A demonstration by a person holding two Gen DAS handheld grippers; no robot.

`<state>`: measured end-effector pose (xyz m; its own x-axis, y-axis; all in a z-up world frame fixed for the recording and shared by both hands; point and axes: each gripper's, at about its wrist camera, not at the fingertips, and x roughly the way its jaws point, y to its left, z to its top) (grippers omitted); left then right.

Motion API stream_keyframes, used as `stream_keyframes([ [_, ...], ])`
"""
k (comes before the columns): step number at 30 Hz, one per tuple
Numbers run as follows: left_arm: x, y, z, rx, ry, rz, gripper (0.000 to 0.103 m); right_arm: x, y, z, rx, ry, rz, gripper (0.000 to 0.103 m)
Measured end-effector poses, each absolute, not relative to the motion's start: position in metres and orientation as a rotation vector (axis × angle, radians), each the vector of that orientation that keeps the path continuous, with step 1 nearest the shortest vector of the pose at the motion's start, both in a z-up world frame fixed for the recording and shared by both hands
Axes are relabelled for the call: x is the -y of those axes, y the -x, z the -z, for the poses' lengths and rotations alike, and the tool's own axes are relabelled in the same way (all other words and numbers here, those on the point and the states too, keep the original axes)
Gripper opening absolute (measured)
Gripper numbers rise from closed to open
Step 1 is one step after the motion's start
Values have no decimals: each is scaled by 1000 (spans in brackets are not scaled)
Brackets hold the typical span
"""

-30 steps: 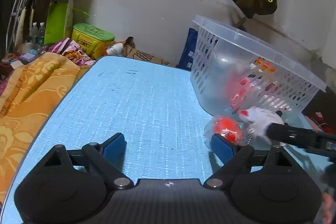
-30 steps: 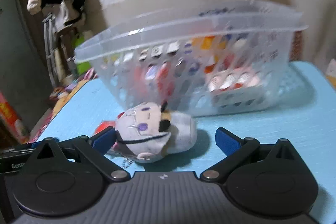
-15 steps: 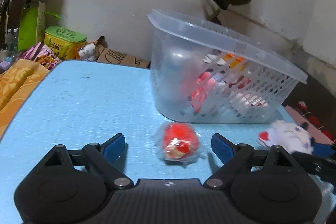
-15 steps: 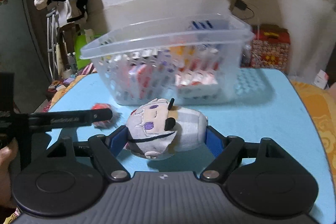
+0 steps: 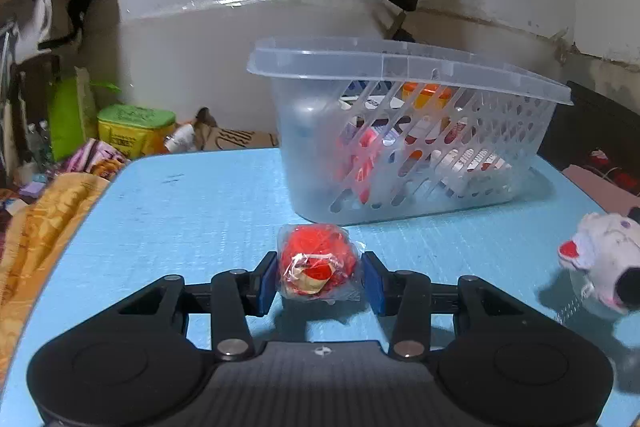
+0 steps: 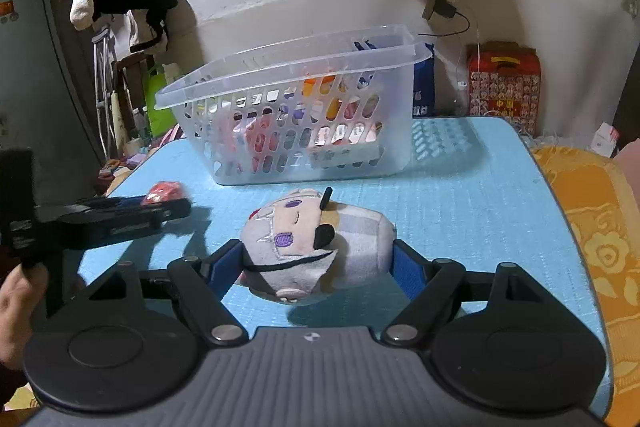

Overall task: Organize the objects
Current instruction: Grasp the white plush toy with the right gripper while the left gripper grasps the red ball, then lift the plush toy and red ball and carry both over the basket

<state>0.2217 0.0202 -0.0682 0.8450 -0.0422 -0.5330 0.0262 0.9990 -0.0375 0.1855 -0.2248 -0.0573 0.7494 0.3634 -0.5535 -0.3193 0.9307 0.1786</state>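
A red toy wrapped in clear plastic [image 5: 318, 261] sits between the blue pads of my left gripper [image 5: 319, 281], which is shut on it just above the blue table [image 5: 192, 211]. My right gripper [image 6: 320, 267] is shut on a white and grey plush toy [image 6: 316, 247], held slightly above the table. The plush also shows at the right edge of the left wrist view [image 5: 600, 259]. The red toy [image 6: 164, 191] and the left gripper show at the left of the right wrist view. A clear plastic basket [image 5: 404, 131] holding several packets stands behind both toys.
An orange patterned blanket [image 6: 600, 227] lies along the table's right side and another fold [image 5: 36, 227] along its left. A yellow-green box [image 5: 134, 127] and bags stand behind the table's far left. A red gift box [image 6: 504, 83] stands by the wall.
Both grippers closed on their toys: the left on the red wrapped toy, the right on the plush. The left gripper swung right, bringing the basket to centre.
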Motion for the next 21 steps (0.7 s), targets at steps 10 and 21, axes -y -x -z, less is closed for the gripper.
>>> stream_keyframes([
  [10, -10, -172, 38, -474, 6, 102, 48, 231, -182, 55, -593, -78, -392, 81],
  [21, 7, -154, 20, -418, -22, 155, 48, 241, -171, 46, -541, -79, -420, 81],
])
